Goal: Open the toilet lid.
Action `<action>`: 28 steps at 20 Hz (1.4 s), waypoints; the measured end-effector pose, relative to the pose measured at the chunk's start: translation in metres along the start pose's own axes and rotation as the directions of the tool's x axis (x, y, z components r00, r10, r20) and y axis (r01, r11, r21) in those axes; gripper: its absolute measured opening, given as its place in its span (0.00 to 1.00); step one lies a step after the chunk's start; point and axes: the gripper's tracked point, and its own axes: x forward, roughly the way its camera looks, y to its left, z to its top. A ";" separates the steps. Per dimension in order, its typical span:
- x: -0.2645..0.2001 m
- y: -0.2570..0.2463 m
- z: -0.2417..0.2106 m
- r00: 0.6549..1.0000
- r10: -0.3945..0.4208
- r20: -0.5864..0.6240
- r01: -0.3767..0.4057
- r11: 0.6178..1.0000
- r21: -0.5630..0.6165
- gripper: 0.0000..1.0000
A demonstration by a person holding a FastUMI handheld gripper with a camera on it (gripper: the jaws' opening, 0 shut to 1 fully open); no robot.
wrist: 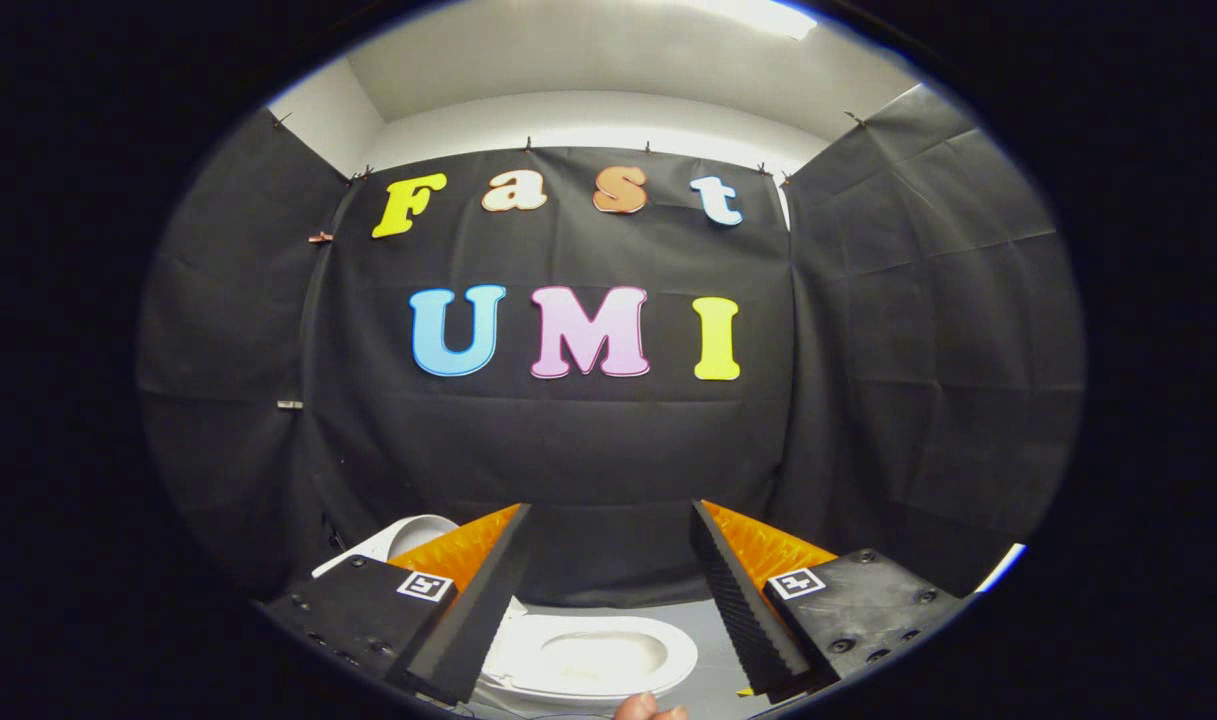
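- Your gripper (608, 590) hangs spread wide and empty above the toilet (593, 660).
- Between the fingers the seat ring and bowl show bare; the lid (408, 537) looks already raised beyond the left finger.
- Little seems left.

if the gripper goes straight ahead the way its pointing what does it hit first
Probably the black cloth wall. The open gripper points level at it, passing above the toilet seat between its fingers; depth is hard to judge.
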 end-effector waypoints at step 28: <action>-0.006 0.011 -0.006 1.000 0.023 -0.013 -0.024 0.997 -0.071 0.98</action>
